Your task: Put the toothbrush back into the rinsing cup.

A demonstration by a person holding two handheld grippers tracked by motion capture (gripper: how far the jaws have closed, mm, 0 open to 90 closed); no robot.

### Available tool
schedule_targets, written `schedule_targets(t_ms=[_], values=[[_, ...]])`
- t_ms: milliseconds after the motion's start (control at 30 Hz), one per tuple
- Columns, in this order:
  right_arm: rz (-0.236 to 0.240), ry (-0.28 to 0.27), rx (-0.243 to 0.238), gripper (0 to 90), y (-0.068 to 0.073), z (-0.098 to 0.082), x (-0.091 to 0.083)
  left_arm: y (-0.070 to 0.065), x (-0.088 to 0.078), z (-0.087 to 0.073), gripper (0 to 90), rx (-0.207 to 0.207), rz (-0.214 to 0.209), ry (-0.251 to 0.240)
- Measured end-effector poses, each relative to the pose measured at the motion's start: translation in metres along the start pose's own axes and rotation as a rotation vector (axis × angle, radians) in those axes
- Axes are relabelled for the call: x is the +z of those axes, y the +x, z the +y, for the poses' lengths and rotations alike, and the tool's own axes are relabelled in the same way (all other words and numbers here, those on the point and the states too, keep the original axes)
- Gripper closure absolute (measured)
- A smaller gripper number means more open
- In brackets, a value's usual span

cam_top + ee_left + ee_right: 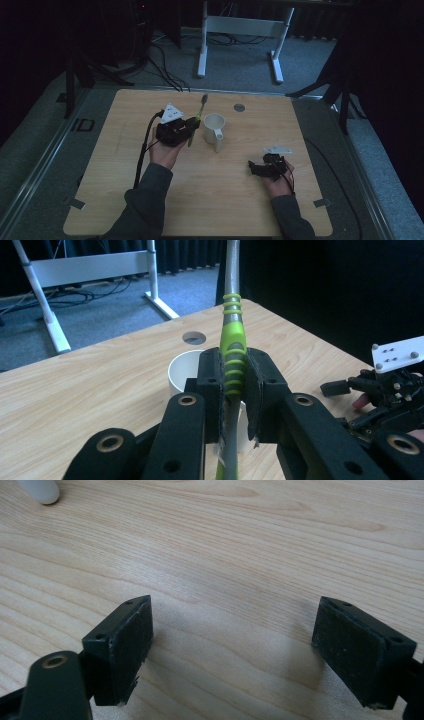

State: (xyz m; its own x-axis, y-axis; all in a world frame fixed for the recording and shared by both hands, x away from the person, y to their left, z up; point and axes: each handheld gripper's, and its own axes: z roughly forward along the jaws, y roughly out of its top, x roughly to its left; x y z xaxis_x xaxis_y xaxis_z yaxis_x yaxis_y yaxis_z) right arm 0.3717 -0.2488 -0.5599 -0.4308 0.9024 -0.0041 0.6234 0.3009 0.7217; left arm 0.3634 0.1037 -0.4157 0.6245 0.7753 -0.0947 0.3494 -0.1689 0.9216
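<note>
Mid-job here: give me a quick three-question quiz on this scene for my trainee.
1. True or false: the left gripper is clamped on the green toothbrush.
2. The white cup stands: A) left of the left gripper, B) between the two grippers, C) off the table.
3. How do the right gripper jaws stand?

Key: 1. True. 2. B. 3. Wide apart, nothing between them, over bare wood.
</note>
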Motion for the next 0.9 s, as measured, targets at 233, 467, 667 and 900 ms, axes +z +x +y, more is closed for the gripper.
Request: schedule_targets(t_ms=[233,467,667,900], values=[[0.0,0.0,0.0,16.3,0.0,0.0,0.0,0.0003,0.0018,0.0002,78.7,-0.001,-0.011,-0.024],[0.0,0.0,0.0,16.3,0.0,0.0,0.0,0.0007,0.0035,-0.0002,78.8,0.001,-0.035,-0.035],[0.0,0.0,0.0,16.3,0.0,0.0,0.0,-0.0002,0.0045,0.0006,78.8,0.002,-0.035,-0.047],[0.0,0.0,0.0,16.3,0.0,0.0,0.0,-0.0009,0.0071,0.0034,78.8,-0.011,-0.039,-0.069]])
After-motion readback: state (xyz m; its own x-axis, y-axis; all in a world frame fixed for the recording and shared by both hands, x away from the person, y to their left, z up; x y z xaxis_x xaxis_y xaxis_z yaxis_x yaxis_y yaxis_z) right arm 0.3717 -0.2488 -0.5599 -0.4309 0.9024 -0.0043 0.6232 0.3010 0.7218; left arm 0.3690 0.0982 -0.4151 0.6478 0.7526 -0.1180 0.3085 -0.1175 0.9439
